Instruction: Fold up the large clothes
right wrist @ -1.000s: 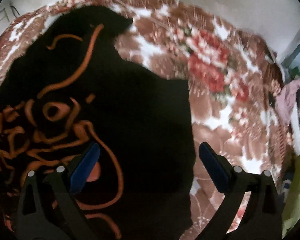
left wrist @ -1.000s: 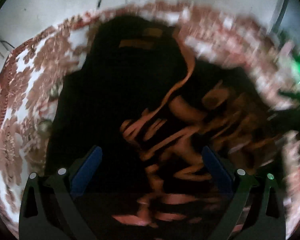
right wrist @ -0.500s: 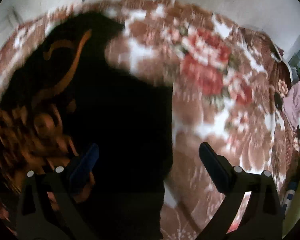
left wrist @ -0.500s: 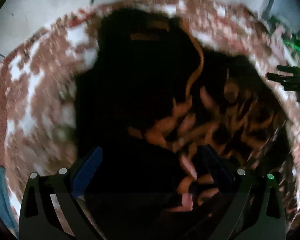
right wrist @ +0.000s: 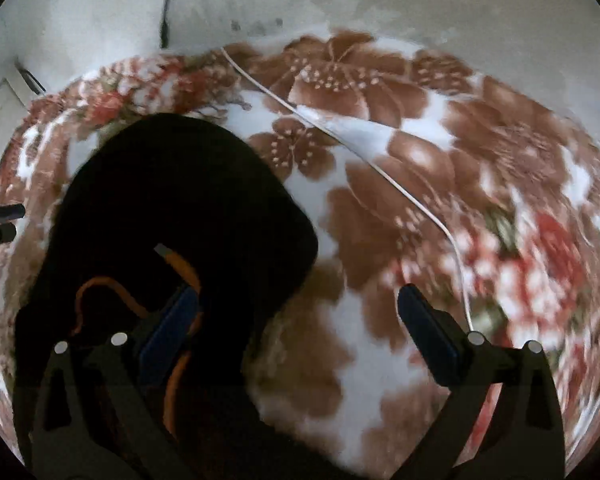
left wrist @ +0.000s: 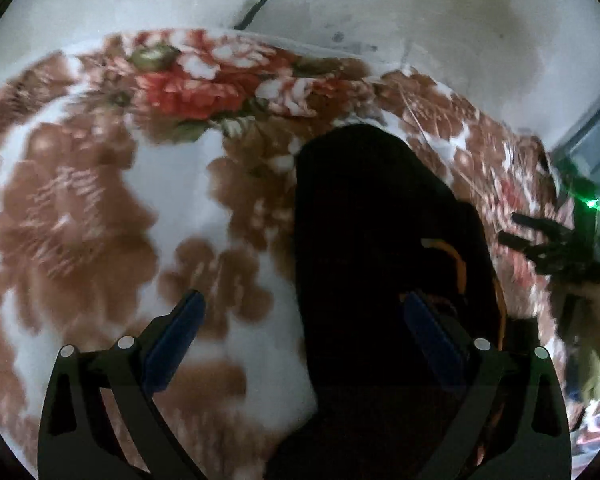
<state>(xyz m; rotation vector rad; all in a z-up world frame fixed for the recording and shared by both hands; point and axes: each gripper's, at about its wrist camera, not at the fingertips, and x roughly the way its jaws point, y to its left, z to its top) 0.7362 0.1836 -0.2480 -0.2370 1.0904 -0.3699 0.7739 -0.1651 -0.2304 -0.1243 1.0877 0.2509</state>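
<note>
Mid-fold, both grippers — left gripper (left wrist: 300, 332), right gripper (right wrist: 296, 324) — hover with jaws released over the black garment (right wrist: 180, 200) on the floral blanket (right wrist: 380, 208); next, grasp an edge.

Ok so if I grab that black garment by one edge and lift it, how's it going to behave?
Probably floppy: the black garment lies in soft rounded folds on the floral blanket, so it should sag and unfold. It looks thick, perhaps fairly heavy. The plush blanket may grip it, so pushing would likely bunch it.
</note>
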